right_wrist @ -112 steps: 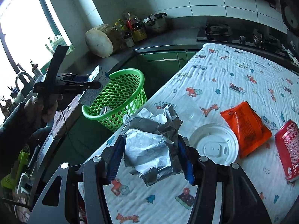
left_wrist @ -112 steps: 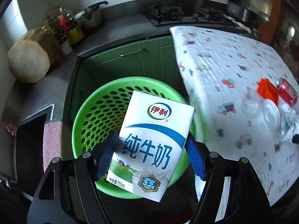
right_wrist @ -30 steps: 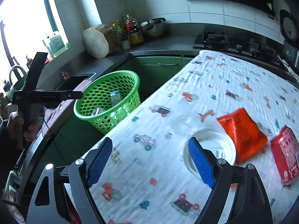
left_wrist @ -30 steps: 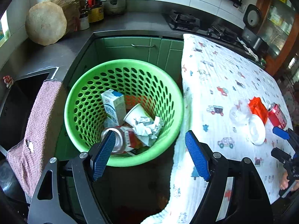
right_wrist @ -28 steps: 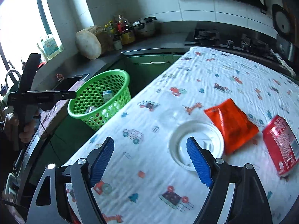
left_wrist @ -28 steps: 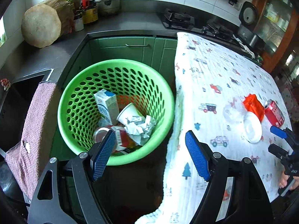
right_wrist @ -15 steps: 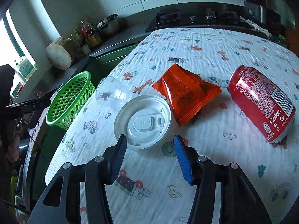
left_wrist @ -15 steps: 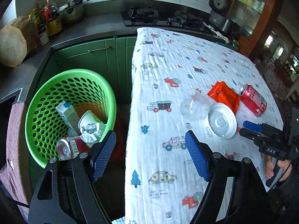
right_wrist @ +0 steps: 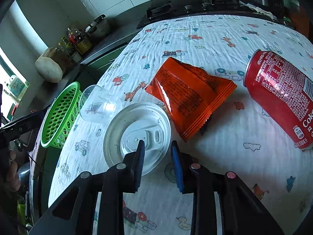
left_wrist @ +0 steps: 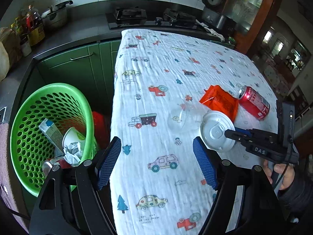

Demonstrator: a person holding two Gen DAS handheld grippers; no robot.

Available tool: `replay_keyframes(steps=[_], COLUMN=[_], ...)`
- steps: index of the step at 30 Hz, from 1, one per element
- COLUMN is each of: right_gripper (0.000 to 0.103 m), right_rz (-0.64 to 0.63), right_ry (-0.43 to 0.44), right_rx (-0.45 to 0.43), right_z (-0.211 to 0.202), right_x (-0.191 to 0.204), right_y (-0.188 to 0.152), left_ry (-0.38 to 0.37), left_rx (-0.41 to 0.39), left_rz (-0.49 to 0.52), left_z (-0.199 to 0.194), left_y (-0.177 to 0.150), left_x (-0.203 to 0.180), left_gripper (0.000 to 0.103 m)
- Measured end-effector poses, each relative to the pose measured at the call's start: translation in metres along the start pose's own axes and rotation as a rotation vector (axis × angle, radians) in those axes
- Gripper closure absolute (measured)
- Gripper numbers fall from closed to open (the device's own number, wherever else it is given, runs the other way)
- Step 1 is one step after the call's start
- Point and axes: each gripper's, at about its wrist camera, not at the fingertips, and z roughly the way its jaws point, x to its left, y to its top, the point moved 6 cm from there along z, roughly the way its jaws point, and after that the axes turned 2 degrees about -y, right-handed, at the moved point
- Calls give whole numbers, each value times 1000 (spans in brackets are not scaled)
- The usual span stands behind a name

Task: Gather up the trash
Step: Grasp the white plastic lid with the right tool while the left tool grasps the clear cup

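Observation:
A white plastic cup lid (right_wrist: 137, 135) lies on the printed tablecloth (right_wrist: 215, 39). My right gripper (right_wrist: 157, 146) is narrowly open, its two fingers straddling the lid's near edge; it also shows in the left wrist view (left_wrist: 232, 133). Beside the lid lie a clear plastic cup (right_wrist: 99, 103), an orange snack wrapper (right_wrist: 187, 94) and a red cola can (right_wrist: 281, 94). My left gripper (left_wrist: 156, 156) is open and empty above the table's left edge. The green basket (left_wrist: 25, 117) holds a milk carton (left_wrist: 49, 131), a paper cup and crumpled paper.
Green cabinets (left_wrist: 78, 64) and a dark counter with pots, bottles and a gas stove (left_wrist: 129, 15) stand behind. A wooden chopping block (right_wrist: 49, 66) sits on the counter. The basket stands on the floor left of the table.
Both grippers let go of the carton and the crumpled paper into the basket. The left one swung right over the table. The right one moved to the lid and narrowed around its edge.

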Motion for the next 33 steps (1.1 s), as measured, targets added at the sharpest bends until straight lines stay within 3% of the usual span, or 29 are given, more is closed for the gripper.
replay_keyframes(steps=[2, 5, 14, 23, 26, 30, 31, 33], right_gripper=[89, 93, 96, 97, 97, 97, 97, 97], right_rz=[3, 4, -21, -49, -57, -65, -67, -74], right_ry=[-1, -3, -22, -29, -32, -28, -26, -21], right_rx=[2, -2, -26, -25, -26, -24, -25, -27], right_z=[0, -3, -26, -45, -48, -49, -50, -50], right_x=[0, -2, -9, -11, -11, -9, -9, -7], right_y=[-1, -3, -11, -23, -24, -24, -24, -22], left_ry=[-22, -51, -89, -122, -159, -146, -140, -131], left_rx=[3, 11, 50, 88, 69, 51, 50, 38], left_rz=[7, 35, 86, 33, 6, 36, 43, 55], left_z=[5, 16, 56, 89, 89, 86, 85, 80], left_y=[3, 6, 18, 23, 27, 28, 28, 27], left_x=[-7, -19, -46, -44, -45, -51, -53, -54], left_gripper=[30, 38, 50, 62, 78, 92, 100, 100])
